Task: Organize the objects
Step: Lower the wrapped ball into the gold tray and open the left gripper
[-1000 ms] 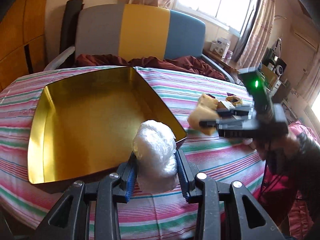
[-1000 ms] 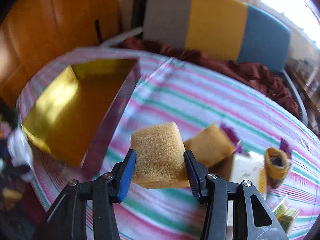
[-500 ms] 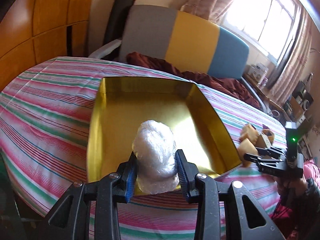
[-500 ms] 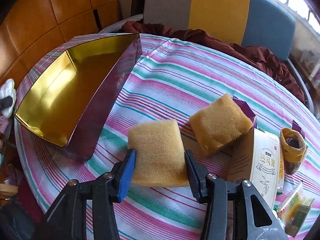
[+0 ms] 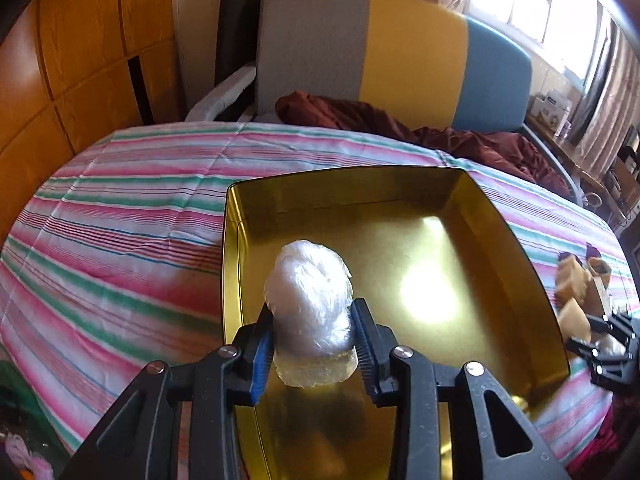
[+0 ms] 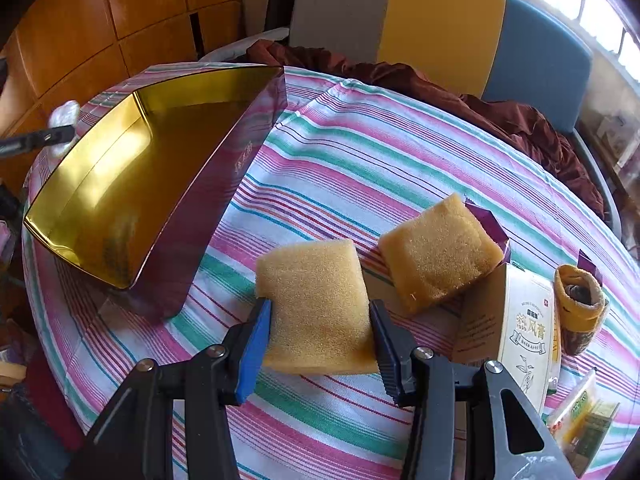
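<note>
My left gripper [image 5: 313, 332] is shut on a clear plastic-wrapped bundle [image 5: 309, 304] and holds it above the near left part of the gold-lined tin box [image 5: 500, 220]. My right gripper [image 6: 318, 320] is shut on a yellow sponge [image 6: 316, 300], held above the striped tablecloth to the right of the box [image 6: 120, 184]. The left gripper and its bundle show small at the far left in the right wrist view [image 6: 60, 124]. A second sponge [image 6: 440, 252] lies on the cloth beyond the held one.
A white and brown carton [image 6: 516, 324], a small yellow-wrapped jar [image 6: 580, 300] and a green packet [image 6: 588, 428] lie at the table's right. A grey, yellow and blue chair [image 5: 380, 56] with a maroon cloth [image 5: 400, 124] stands behind the table.
My left gripper has moved forward over the box with the bundle, from outside its near edge. My right gripper holds the sponge in much the same place near the second sponge.
</note>
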`<state>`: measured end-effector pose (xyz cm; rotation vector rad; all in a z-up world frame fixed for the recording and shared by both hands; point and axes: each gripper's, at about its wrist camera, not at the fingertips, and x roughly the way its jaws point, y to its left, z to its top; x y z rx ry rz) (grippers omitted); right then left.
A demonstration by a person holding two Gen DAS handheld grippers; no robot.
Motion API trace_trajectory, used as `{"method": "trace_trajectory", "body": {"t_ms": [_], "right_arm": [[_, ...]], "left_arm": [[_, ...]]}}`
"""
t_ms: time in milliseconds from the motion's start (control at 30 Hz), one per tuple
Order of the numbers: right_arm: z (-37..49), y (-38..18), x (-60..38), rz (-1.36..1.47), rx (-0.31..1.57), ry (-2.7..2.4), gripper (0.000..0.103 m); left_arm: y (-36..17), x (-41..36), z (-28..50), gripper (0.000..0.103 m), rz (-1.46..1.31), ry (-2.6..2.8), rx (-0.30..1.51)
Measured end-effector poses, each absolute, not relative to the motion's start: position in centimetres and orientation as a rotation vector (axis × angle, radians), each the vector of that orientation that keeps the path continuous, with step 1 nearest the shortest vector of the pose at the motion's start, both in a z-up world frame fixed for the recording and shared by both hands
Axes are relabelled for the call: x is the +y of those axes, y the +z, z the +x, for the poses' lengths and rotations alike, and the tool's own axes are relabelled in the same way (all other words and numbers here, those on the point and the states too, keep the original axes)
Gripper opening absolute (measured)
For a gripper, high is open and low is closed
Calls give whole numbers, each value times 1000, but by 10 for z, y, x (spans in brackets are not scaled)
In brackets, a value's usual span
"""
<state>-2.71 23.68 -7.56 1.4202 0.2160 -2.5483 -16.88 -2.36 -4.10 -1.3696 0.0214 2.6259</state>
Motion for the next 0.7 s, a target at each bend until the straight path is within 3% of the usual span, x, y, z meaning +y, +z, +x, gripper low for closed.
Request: {"method": "trace_trajectory", "body": {"t_ms": [367, 533, 600, 700], "right_arm": [[-30, -77, 238, 1422, 198, -2544, 50], [-31, -77, 238, 1425, 197, -2541, 50], [-31, -78, 238, 1425, 197, -2542, 50], [-31, -78, 238, 1425, 202, -2542, 50]], "left_arm": [[-75, -17, -256, 38, -1495, 2643, 204], [-88, -9, -274, 48, -1530, 2637, 280], [-84, -7, -273, 61, -1512, 2635, 268], [-72, -9, -262, 63, -1455, 2665, 255]]}}
